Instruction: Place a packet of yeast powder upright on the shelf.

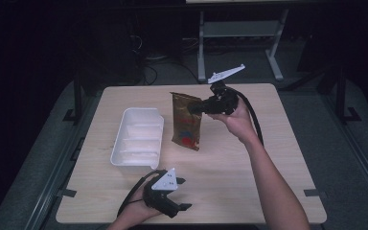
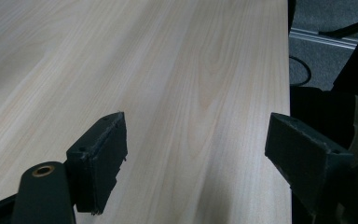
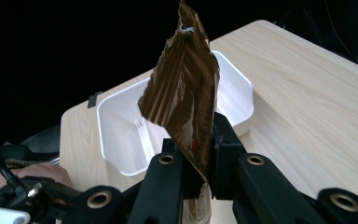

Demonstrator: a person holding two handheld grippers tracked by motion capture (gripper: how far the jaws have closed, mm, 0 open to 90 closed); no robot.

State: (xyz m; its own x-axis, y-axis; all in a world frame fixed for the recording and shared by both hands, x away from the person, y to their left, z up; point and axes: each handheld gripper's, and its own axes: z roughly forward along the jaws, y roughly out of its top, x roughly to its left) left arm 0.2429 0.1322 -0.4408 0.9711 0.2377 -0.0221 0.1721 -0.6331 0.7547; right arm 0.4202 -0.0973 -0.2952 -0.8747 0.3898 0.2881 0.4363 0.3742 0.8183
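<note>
1. Right tool (image 1: 205, 106) clamped on brown snack pouch (image 1: 187, 120), lifted above worktop (image 1: 249, 158) centre.
2. White bin (image 1: 139, 136) at pouch's 9 o'clock; carry level, release low inside.
3. Left tool (image 1: 182, 194) wide open, empty, at 6 o'clock.

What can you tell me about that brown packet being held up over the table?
The brown packet is a flat, glossy pouch of crinkled foil-like material, with red and blue print low on its face. Its top edge looks ragged, as if torn open. It hangs upright in the air, lifted off the wooden table, just to the right of the white tub. The right gripper is shut on its side; nothing else touches it.
</note>
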